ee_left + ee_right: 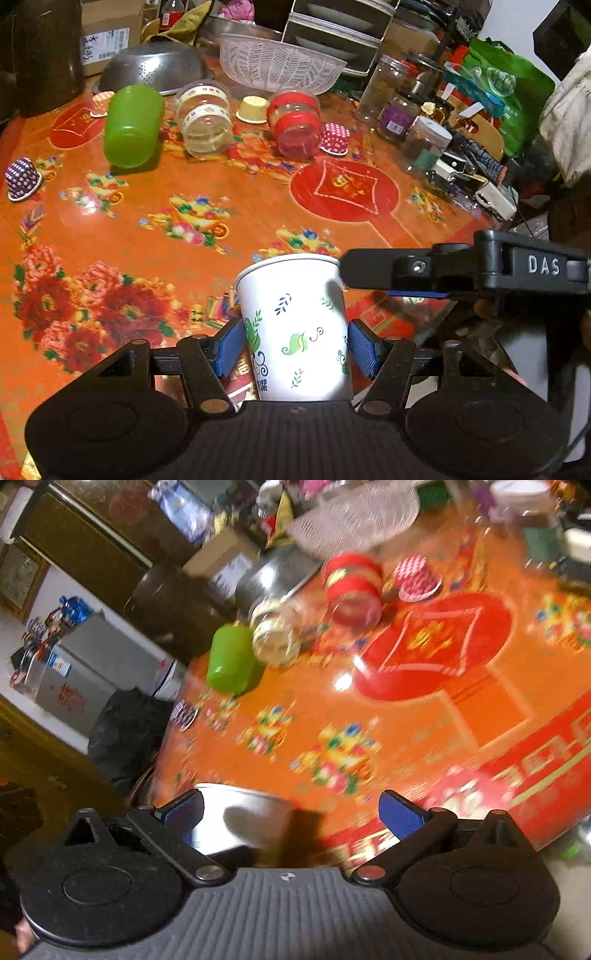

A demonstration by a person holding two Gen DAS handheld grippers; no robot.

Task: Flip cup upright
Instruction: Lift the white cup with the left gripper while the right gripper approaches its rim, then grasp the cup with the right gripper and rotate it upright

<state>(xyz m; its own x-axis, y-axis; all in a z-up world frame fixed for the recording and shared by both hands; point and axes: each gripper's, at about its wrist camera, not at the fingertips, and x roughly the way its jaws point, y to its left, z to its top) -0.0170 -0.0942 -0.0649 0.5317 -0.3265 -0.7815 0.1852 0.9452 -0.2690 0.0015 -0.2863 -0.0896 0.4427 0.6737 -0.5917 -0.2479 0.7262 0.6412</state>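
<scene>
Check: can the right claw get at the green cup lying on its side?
Probably yes. The right claw is open and empty, and bare tablecloth lies between it and the green cup; only the clear jar crowds one side.

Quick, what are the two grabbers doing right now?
Left gripper: closed on the white paper cup.
Right gripper: open, holding nothing.

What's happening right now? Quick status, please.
Left hand-held gripper shut on paper cup, rim up. Right hand-held gripper open, empty, beside the cup. Nothing in the way.
</scene>
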